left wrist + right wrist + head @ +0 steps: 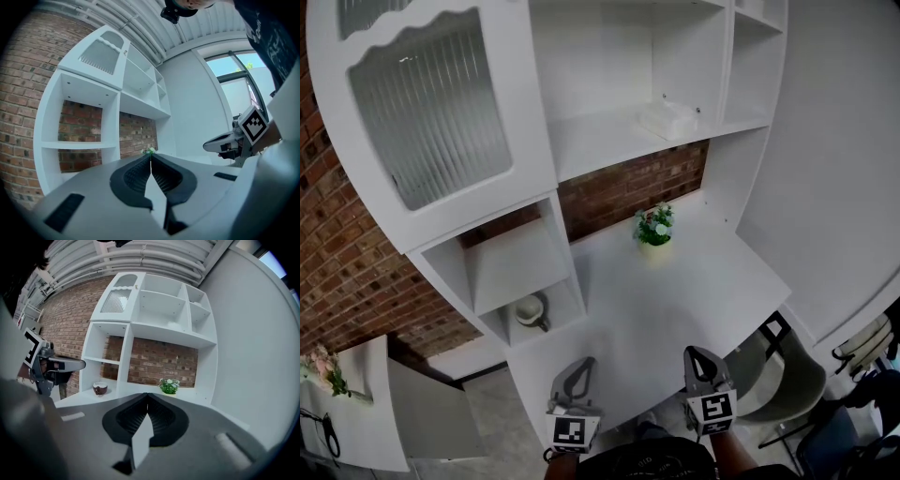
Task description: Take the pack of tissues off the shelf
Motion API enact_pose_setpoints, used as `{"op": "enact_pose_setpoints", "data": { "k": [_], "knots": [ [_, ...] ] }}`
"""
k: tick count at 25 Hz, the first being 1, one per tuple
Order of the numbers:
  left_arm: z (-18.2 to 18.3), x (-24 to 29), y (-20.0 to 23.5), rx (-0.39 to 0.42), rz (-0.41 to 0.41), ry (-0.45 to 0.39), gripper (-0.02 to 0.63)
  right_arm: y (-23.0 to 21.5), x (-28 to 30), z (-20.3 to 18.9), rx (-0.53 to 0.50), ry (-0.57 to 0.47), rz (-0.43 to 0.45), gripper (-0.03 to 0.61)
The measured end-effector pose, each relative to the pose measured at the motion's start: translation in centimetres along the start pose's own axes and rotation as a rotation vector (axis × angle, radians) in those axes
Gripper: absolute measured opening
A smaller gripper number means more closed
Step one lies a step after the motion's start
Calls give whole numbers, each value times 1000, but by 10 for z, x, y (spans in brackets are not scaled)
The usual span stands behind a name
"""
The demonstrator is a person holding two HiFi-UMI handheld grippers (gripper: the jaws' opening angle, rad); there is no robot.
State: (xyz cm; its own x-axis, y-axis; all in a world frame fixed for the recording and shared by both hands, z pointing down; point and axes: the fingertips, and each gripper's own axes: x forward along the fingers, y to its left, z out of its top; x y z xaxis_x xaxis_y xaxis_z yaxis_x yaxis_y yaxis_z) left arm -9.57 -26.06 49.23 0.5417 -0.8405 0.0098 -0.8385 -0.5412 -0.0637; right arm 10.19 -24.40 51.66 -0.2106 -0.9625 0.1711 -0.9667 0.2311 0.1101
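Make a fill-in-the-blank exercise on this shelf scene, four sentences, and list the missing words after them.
1. The pack of tissues lies on a shelf ____ the potted plant.
2. The jaws of the left hand-held gripper and the right hand-held gripper are both ____, with nothing between them.
3. In the right gripper view, the cup stands to the ____ of the potted plant.
4. The wall behind the shelf is made of ____.

Missing words: above; shut; left; brick.

Tissue pack (668,120) on shelf (591,142) above plant (654,227); cup (530,310) in left cubby (565,298)
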Motion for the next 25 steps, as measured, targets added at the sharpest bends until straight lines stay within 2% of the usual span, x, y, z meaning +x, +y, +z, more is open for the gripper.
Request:
{"op": "enact_pose_setpoints", "data": {
  "k": [5, 10, 15, 19, 25],
  "knots": [
    [-10, 26, 5, -20, 56, 29, 12, -26, 23, -2, 40, 11, 63, 5],
    [0, 48, 3, -18, 58, -4, 11, -46, 44, 13, 36, -10, 106, 5],
    [-1, 66, 2, -23, 92, 14, 12, -67, 70, 37, 121, -10, 196, 5],
    [6, 81, 5, -57, 120, -12, 11, -84, 90, 65, 89, -40, 197, 5],
    [-5, 100, -4, -83, 125, -6, 12, -122, 112, 101, 132, -79, 167, 5]
  ]
}}
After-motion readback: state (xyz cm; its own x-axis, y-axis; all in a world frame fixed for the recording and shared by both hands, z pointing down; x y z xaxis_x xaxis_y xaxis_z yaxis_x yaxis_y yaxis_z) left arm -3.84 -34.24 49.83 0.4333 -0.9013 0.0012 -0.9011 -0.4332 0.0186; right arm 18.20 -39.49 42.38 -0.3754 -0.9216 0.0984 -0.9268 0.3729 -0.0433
